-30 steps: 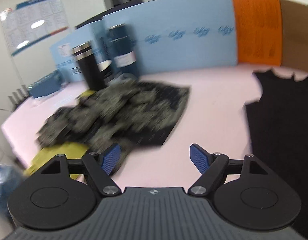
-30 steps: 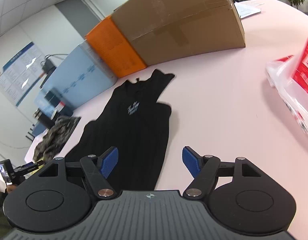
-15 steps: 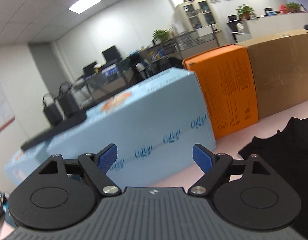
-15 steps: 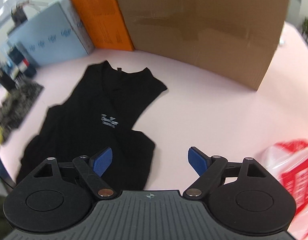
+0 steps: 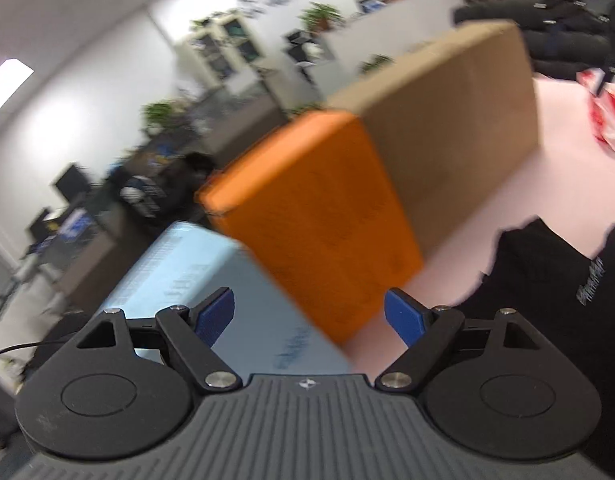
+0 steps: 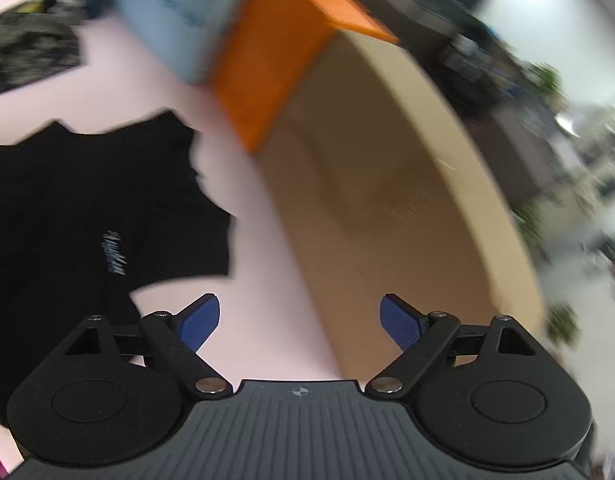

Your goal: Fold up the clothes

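Blue pads mark both claws, and both stand apart with nothing between them. The right claw [image 6: 299,318] has just been opening, its jaws now wider than a second ago, with only bare pink table [image 6: 259,280] in the gap. The left claw [image 5: 309,316] is also spread wide, framing the boxes beyond it.

Near on the table lies the black top [image 6: 87,208], the task's garment, spread flat with its small pale chest print showing. In the right wrist view it sits at the left, near the left finger but not touched by it; in the left wrist view the same black top [image 5: 555,276] lies at the right edge, again apart from the fingers. A second ago the left claw faced a crumpled camouflage garment at the left end of the table; now that camouflage garment [image 6: 27,52] shows only far off, at the upper left of the right wrist view. Both views have swung round and tilted, and both are blurred.

Farther back stand a light blue box [image 5: 195,280], an orange box [image 5: 315,216] and a brown cardboard box [image 5: 459,120] in a row along the far side, with office furniture behind.

My reading: both hands are between grasps and are turning toward the black top. No fold looks made yet on it, so the likely next need is to take hold of its edges or shoulders.
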`<state>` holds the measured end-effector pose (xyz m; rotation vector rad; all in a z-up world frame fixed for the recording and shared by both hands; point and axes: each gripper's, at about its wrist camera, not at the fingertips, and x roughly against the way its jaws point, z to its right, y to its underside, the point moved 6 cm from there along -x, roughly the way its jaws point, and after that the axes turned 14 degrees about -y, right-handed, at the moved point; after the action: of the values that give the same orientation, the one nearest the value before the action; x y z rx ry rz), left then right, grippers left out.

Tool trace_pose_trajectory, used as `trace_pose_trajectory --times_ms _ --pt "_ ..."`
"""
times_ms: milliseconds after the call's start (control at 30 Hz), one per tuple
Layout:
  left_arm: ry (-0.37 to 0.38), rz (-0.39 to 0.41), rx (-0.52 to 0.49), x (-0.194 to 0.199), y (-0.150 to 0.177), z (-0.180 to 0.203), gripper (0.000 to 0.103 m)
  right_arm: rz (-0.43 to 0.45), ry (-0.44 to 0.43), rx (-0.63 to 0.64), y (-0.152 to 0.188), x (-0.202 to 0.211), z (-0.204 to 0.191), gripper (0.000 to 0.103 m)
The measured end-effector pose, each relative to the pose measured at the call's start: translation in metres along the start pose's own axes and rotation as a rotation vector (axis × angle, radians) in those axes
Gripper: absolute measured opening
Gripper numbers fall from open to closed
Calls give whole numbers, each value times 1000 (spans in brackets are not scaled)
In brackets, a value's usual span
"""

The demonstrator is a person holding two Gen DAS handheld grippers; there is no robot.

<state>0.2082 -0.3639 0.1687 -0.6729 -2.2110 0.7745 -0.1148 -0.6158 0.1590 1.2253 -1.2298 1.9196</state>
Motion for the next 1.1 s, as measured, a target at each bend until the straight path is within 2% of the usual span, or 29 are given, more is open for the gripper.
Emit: trace_pose_trajectory --times_ms 67,167,300,400,567,667,700,767,800,833,867,900,1000,1100 --pt "29 -23 14 -31 14 31 80 47 -89 1 0 -36 10 87" --pt "71 -89 63 -76 39 70 75 121 -209 -87 6 -94 28 84" --pt "145 -173 196 -124 68 102 60 241 -324 -215 10 -156 50 84" --pt "168 -231 281 -148 86 115 53 279 -382 -298 11 -191 57 81" --pt "186 -263 328 -172 93 130 53 309 -451 -383 14 -226 63 79" --pt "203 -286 309 -178 95 136 53 301 -484 -410 16 -238 64 65" --pt "209 -294 300 -179 97 139 53 293 -484 -407 16 -240 63 60" --pt "220 -303 305 -180 100 141 53 304 -476 -415 15 -242 64 57" --pt "229 -308 317 -180 101 141 47 307 -474 -428 16 -246 68 43" --pt "240 -314 335 -179 101 141 30 302 -475 -428 15 -245 67 29" --pt "238 -317 343 -177 100 140 19 296 -474 -424 14 -244 65 3" --pt "226 -318 341 -174 100 140 3 282 -462 -394 13 -245 60 3" --pt "181 -270 306 -160 96 138 3 265 -387 -296 7 -237 44 3" --pt "117 -219 313 -149 88 125 2 260 -247 -176 -4 -222 33 3"
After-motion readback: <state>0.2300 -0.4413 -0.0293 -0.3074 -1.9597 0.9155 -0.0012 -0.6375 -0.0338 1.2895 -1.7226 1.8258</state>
